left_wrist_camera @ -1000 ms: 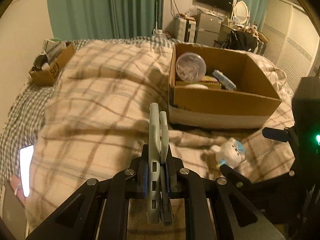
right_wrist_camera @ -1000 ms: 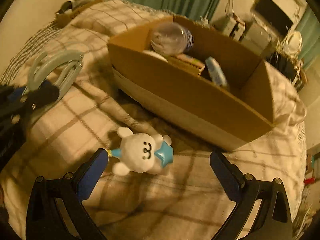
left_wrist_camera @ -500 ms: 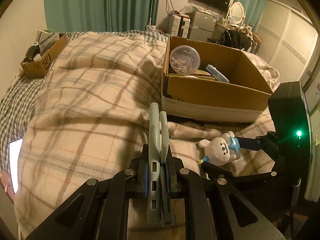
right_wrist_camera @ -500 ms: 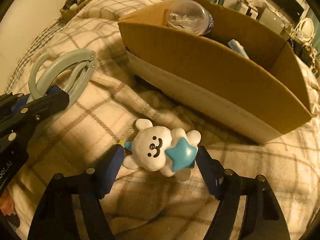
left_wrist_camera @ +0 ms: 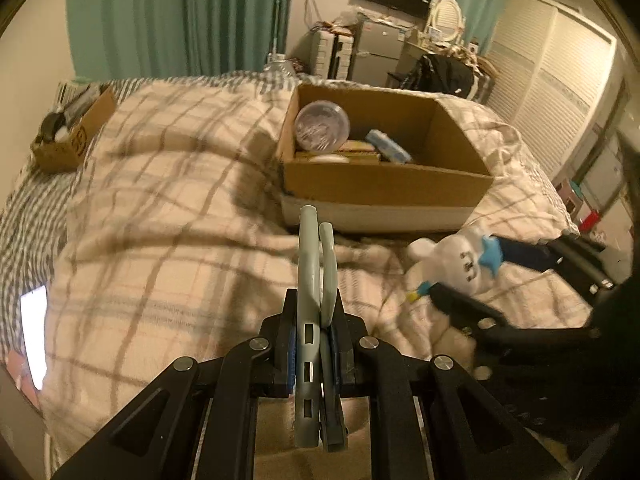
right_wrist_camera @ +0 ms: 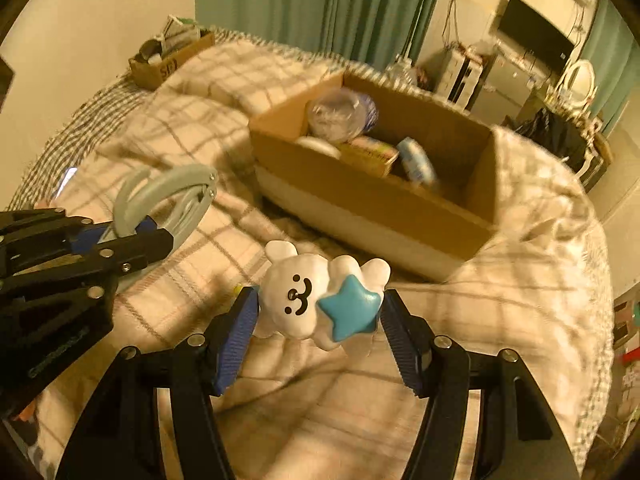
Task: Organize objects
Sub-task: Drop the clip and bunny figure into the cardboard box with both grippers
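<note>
My left gripper [left_wrist_camera: 314, 320] is shut on a grey-green clip [left_wrist_camera: 314, 264], held edge-on above the plaid blanket; the clip also shows in the right wrist view [right_wrist_camera: 172, 196]. My right gripper [right_wrist_camera: 318, 316] is shut on a white bear toy [right_wrist_camera: 300, 296] with a blue star, lifted off the blanket; the toy also shows in the left wrist view [left_wrist_camera: 460, 260]. An open cardboard box [left_wrist_camera: 384, 188] sits ahead on the bed, holding a clear round container [left_wrist_camera: 322, 126], a blue tube [left_wrist_camera: 390, 148] and flat packets. The box also shows in the right wrist view [right_wrist_camera: 360, 200].
A small cardboard box [left_wrist_camera: 64, 136] of odds and ends sits at the bed's far left corner. A lit phone [left_wrist_camera: 34, 320] lies at the left edge. Green curtains [left_wrist_camera: 180, 16], a fridge and a TV stand beyond the bed.
My right gripper closed on the bear toy and lifted it off the blanket. The left gripper kept its hold on the clip and both views rose slightly.
</note>
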`<action>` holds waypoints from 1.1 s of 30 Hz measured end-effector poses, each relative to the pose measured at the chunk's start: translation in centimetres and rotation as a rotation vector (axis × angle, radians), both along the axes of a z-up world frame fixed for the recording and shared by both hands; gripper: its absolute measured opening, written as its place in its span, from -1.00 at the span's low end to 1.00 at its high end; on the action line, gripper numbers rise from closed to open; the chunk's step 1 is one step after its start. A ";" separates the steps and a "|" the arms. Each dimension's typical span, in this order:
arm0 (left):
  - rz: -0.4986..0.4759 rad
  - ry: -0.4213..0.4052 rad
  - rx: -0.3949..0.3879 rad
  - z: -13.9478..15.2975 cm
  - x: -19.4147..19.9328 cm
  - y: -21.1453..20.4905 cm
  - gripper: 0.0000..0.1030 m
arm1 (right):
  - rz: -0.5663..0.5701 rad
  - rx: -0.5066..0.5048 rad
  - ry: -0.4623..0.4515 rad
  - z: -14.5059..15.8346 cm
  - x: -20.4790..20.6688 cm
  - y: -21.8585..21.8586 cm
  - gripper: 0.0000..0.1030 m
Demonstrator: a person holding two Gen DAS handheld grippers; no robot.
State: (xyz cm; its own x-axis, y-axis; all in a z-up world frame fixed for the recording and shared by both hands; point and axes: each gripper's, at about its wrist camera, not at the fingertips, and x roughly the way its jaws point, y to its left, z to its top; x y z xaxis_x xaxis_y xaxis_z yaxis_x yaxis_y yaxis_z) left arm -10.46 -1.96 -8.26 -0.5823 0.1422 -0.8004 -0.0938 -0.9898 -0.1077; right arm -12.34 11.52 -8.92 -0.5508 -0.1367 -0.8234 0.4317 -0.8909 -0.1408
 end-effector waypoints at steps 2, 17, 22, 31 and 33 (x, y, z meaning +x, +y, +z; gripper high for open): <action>-0.015 0.014 -0.011 1.2 -0.4 0.4 -0.76 | -0.012 0.004 0.038 1.6 0.1 0.3 0.21; -0.073 0.134 0.030 9.0 -10.4 3.4 -0.76 | -0.085 -0.011 0.245 12.7 -8.5 3.5 0.21; -0.095 0.127 0.024 7.5 -14.6 4.7 -0.76 | -0.092 -0.005 0.246 11.7 -13.0 3.7 0.21; -0.102 0.047 -0.008 1.7 -20.4 6.2 -0.76 | -0.102 -0.022 0.149 5.2 -19.5 4.5 0.21; -0.103 0.037 -0.029 0.6 -21.0 6.4 -0.76 | -0.108 -0.026 0.132 3.8 -20.2 4.7 0.21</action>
